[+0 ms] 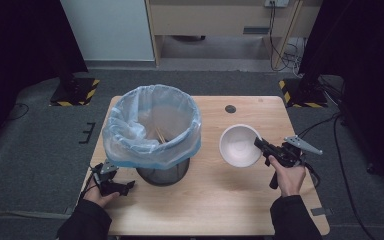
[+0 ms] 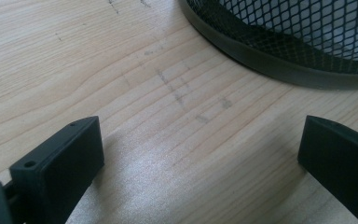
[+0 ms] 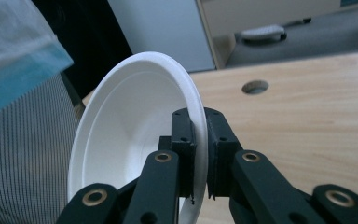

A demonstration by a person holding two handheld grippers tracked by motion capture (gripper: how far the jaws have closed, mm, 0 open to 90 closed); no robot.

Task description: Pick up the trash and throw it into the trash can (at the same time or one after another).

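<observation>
A white paper bowl hangs above the wooden table, right of centre, tipped on its side. My right gripper is shut on the bowl's near rim. In the right gripper view the two black jaws pinch the rim of the bowl at my right gripper, and the bowl's hollow faces left. My left gripper rests low on the table at the front left, beside the bin's base. In the left gripper view its jaws stand wide apart over bare wood, so my left gripper is open with nothing between them.
A black mesh bin lined with a pale blue plastic bag stands left of centre, with thin sticks inside. Its base rim lies just ahead of the left jaws. A round cable hole is near the table's far edge.
</observation>
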